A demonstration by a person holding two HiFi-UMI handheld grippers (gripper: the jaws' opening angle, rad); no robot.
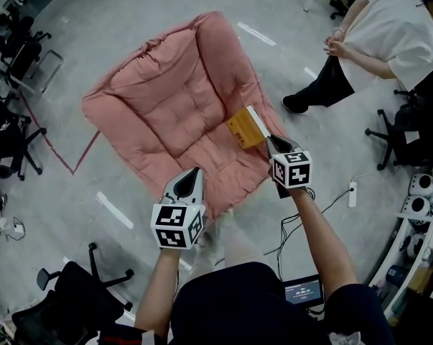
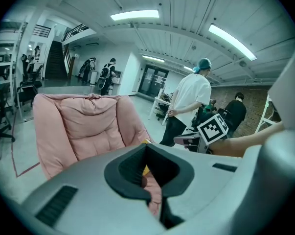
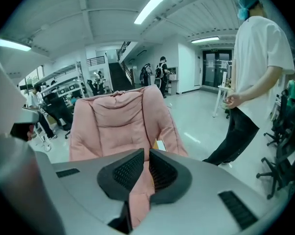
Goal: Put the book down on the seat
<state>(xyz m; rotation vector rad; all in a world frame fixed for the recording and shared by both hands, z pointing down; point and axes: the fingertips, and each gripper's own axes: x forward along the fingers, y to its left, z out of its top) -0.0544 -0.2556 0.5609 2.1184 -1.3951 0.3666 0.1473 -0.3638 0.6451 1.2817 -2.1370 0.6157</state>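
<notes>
The pink padded seat (image 1: 169, 106) lies spread on the grey floor. A book (image 1: 246, 126) with an orange-yellow cover and white page edge rests on the seat's right rim. My right gripper (image 1: 268, 141) hovers just behind the book's near corner, its jaws drawn almost together with nothing between them. In the right gripper view only pink cushion (image 3: 118, 121) shows past the gripper (image 3: 147, 152), with the book (image 3: 160, 144) just beyond. My left gripper (image 1: 194, 172) hangs shut and empty over the seat's near edge. The left gripper view shows the seat (image 2: 83, 126) ahead.
A person in a white shirt (image 1: 388, 42) stands at the upper right beside the seat. Office chairs (image 1: 15, 49) line the left side and another (image 1: 80, 293) sits near my left. A power strip (image 1: 352, 192) with cables lies to the right. Red tape (image 1: 83, 153) marks the floor.
</notes>
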